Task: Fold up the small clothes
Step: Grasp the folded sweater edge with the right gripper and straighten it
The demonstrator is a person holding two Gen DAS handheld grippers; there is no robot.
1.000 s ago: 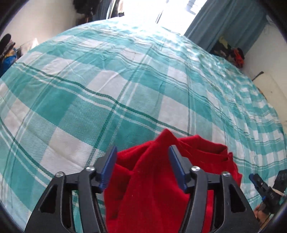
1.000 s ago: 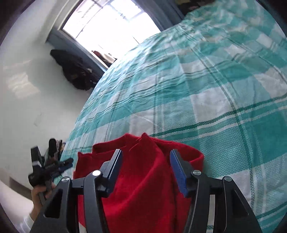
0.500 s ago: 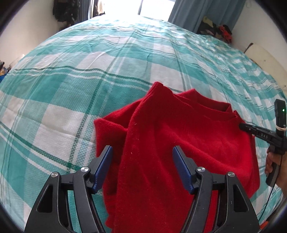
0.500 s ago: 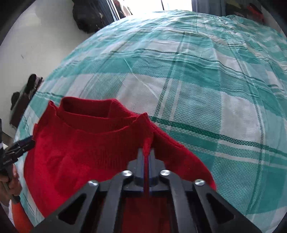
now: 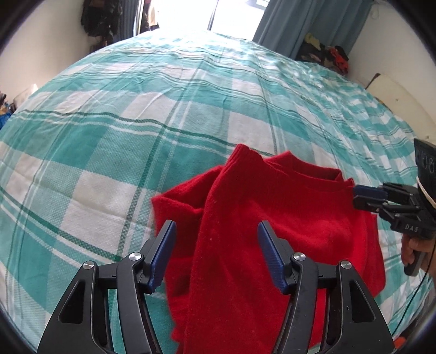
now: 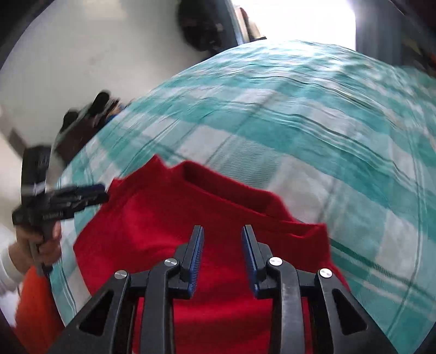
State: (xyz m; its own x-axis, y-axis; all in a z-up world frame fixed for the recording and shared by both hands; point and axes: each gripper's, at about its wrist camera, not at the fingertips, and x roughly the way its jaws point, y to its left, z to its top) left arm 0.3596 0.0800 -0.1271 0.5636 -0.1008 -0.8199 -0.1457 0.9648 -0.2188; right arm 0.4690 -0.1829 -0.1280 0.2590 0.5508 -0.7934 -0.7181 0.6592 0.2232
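Observation:
A red knit sweater [image 5: 286, 226] lies on the bed, neckline toward the far side, with a sleeve folded over its left part. My left gripper [image 5: 215, 226] hovers over that folded sleeve. Its jaws are closing, still wide apart, and the pads do not press the cloth. My right gripper [image 6: 222, 228] hangs over the sweater [image 6: 163, 217] just below the collar. Its jaws are opening with nothing pinched between them. Each gripper shows in the other's view: the right gripper [image 5: 365, 194] at the collar's right end, the left gripper [image 6: 92, 193] by the left shoulder.
The bed carries a teal-and-white plaid sheet [image 5: 109, 136] that stretches far beyond the sweater. A blue curtain [image 5: 299, 21] and a pile of clothes [image 5: 327, 54] stand past the far edge. Something orange [image 6: 35, 307] sits low on the left in the right wrist view.
The right gripper, shut on a fold near the collar half a second ago, has let go and swung sideways. The sweater now lies flatter. The left jaws have narrowed a little.

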